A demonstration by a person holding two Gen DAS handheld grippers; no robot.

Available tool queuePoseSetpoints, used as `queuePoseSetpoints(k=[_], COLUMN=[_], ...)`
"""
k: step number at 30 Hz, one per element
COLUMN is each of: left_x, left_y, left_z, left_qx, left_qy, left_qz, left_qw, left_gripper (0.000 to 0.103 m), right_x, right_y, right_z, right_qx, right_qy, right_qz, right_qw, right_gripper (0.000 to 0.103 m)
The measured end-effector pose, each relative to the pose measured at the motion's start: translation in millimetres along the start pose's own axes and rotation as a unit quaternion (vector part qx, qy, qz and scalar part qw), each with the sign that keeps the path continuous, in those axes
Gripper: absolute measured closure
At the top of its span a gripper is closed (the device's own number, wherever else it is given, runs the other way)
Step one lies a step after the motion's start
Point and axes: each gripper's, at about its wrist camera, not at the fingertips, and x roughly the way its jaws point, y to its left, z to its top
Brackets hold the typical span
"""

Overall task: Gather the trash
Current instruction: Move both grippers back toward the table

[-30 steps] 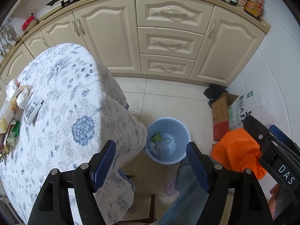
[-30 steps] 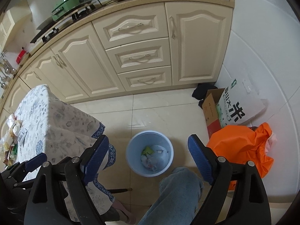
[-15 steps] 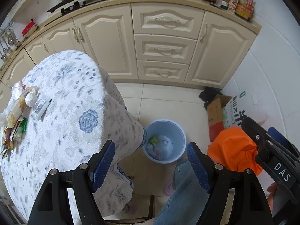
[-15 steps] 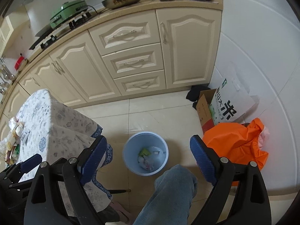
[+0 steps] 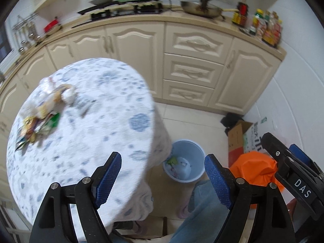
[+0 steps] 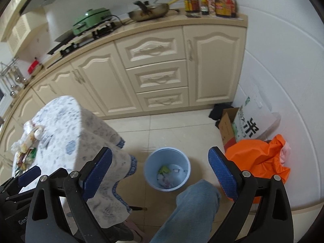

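While both grippers are hanging over the floor with nothing in them, the left gripper [image 5: 163, 176] and right gripper [image 6: 160, 171] are spreading their jaws wider; trash [image 5: 43, 111] is sitting by the table's [image 5: 91, 141] far-left edge, more lying inside the blue bin [image 6: 149, 174].

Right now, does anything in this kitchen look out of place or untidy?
Yes. A heap of wrappers and crumpled paper lies on the table, though the blue bin on the floor already holds some trash.
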Motion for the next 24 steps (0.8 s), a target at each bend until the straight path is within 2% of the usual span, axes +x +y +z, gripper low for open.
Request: queuePoseSetpoints(k=[12,19,24], left_x=[-60.6,-72.1,-66.1], left_y=[90.8,157.1,205.5], left_z=[-34.3,-52.0,-60.5], left_qx=[-0.083,-0.141,-0.178], left_qy=[-0.032,-0.029,-0.017], left_qz=[0.051,0.078,0.096], left_qw=[0.9947,0.9864,0.9792], left_gripper=[0.019,0.019,0.018], right_x=[-12.3,-8.3,3.1], right_y=[105.1,171.0,211.9], right_z=[-20.6,-38.7,-50.8], right_qx=[-0.084,-0.142,-0.174], right_qy=[-0.005,0.01,0.026], right_qz=[0.072,0.11,0.118], right_qw=[0.994,0.984,0.977], right_gripper=[0.002,0.002,0.002])
